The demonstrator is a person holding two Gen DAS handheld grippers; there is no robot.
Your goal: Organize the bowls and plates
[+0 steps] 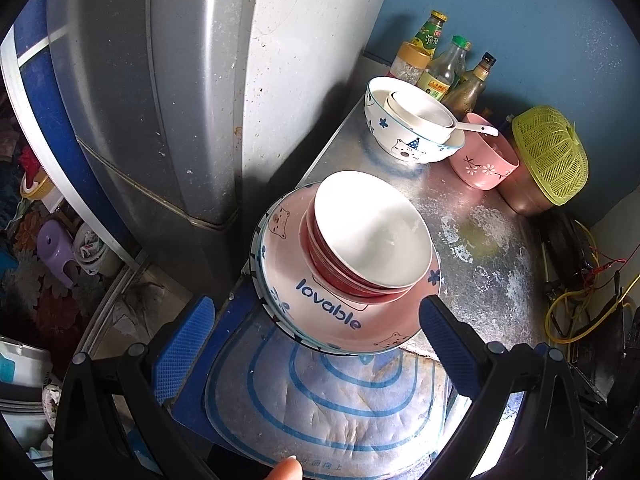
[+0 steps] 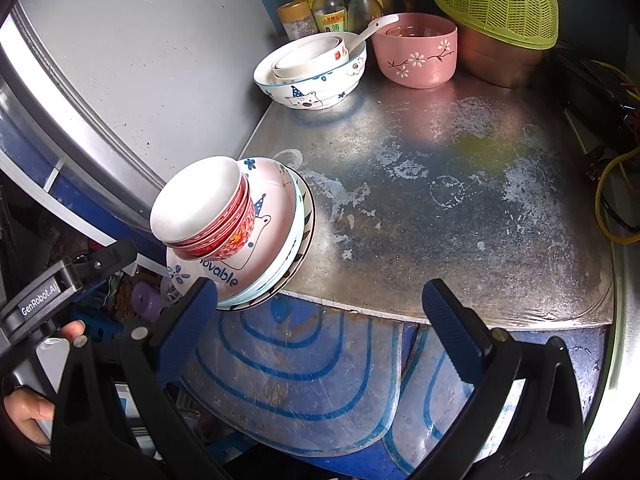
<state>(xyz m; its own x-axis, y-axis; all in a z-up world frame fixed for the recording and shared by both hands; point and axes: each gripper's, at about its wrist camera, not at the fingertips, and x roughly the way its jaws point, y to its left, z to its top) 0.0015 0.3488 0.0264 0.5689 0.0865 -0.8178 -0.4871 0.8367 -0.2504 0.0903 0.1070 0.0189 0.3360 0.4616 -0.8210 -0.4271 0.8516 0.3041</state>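
Observation:
A stack of red bowls (image 1: 368,236) (image 2: 208,212) sits on a stack of plates; the top pink plate (image 1: 348,312) (image 2: 276,216) reads "lovable". The stack stands at the metal counter's near left corner, partly overhanging its edge. My left gripper (image 1: 312,340) is open, just in front of the plates, touching nothing. My right gripper (image 2: 320,316) is open and empty; its left finger sits close by the plates' front rim. A white bear bowl (image 1: 404,144) (image 2: 316,84) with smaller bowls and a spoon, and a pink flowered bowl (image 1: 484,164) (image 2: 420,56), stand at the back.
Sauce bottles (image 1: 444,68) (image 2: 332,0) line the blue back wall. A yellow-green mesh basket (image 1: 548,152) (image 2: 500,0) covers a copper bowl at back right. A grey fridge (image 1: 180,80) stands left of the counter (image 2: 440,184). Cables (image 1: 580,300) hang right. Blue-striped boards (image 2: 304,380) lie below the counter.

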